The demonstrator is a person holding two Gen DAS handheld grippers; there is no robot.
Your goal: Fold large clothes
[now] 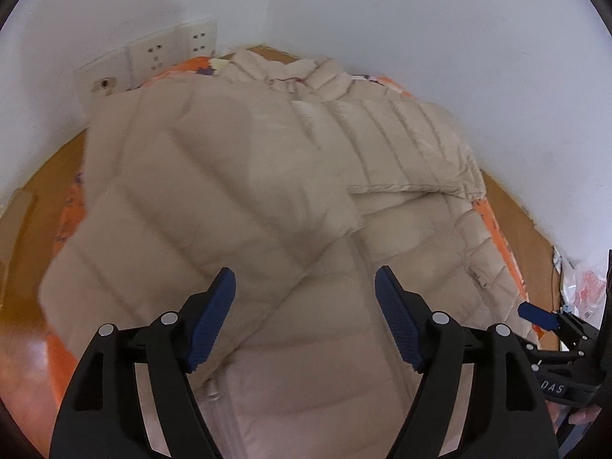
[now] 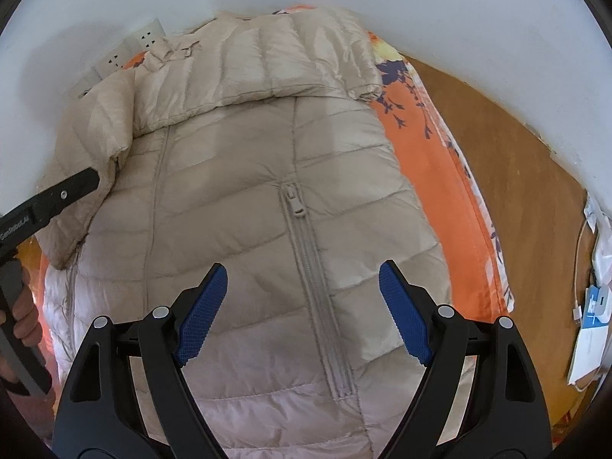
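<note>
A beige quilted puffer jacket lies front up on an orange floral cloth. Both sleeves are folded across the chest, and the zipper runs down the middle. My left gripper is open and empty above the jacket's lower left part, near the left sleeve. My right gripper is open and empty above the lower front, straddling the zipper. The right gripper also shows at the right edge of the left wrist view. The left gripper's body shows at the left edge of the right wrist view.
The cloth covers a brown wooden table set against white walls. Wall sockets sit behind the collar. Papers, a cable and a small blue device lie at the table's right edge. Plastic bags sit at right.
</note>
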